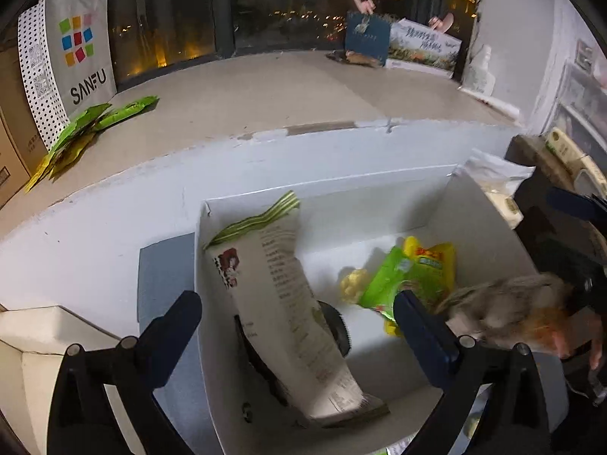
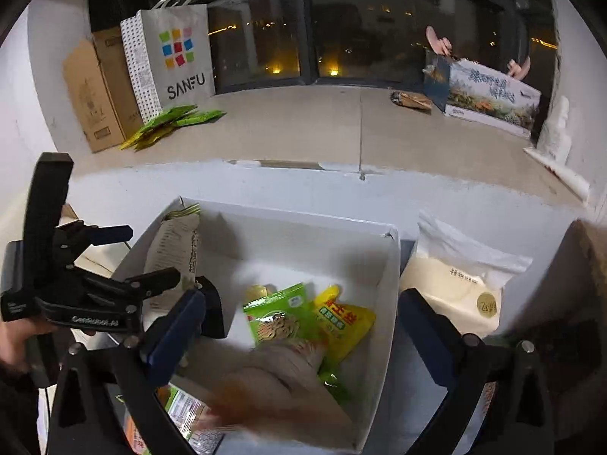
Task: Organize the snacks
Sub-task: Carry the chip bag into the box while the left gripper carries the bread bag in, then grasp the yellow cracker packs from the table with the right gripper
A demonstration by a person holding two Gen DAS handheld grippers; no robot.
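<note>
Left wrist view: The left tool (image 1: 296, 326) stands with its jaws spread wide over the white box (image 1: 379, 185). Nothing is clamped between the pads. A tall pale snack packet (image 1: 288, 303) with a green striped top seal lies in the gap between the fingers, leaning against the left wall of the box; no pad presses on it. On the box floor to the right lie a green snack packet (image 1: 390, 284) and a yellow snack packet (image 1: 436, 261), overlapping. A blurred pale packet (image 1: 504, 307) shows at the right edge, just beside the right finger; whether it touches anything cannot be told. Behind the box, a stone sill (image 1: 265, 91) carries a SANFU paper bag (image 1: 76, 45) with flat green sachets (image 1: 87, 129) at its foot.

Right wrist view: The right tool (image 2: 303, 322) is likewise fully spread, nothing gripped. It points down into the same white box (image 2: 379, 303). The green snack packet (image 2: 280, 314) and the yellow snack packet (image 2: 345, 322) lie together near the middle of the box floor. A blurred pale packet (image 2: 280, 375) lies low in the gap between the fingers, free of both pads. The tall pale snack packet (image 2: 174, 246) stands against the left wall. The left tool (image 2: 159, 265) enters from the left, held by a hand (image 2: 15, 341). A white bag (image 2: 455, 288) sits just outside the right wall of the box. The SANFU paper bag (image 2: 174, 53) and a cardboard carton (image 2: 95, 91) stand on the sill behind.
</note>
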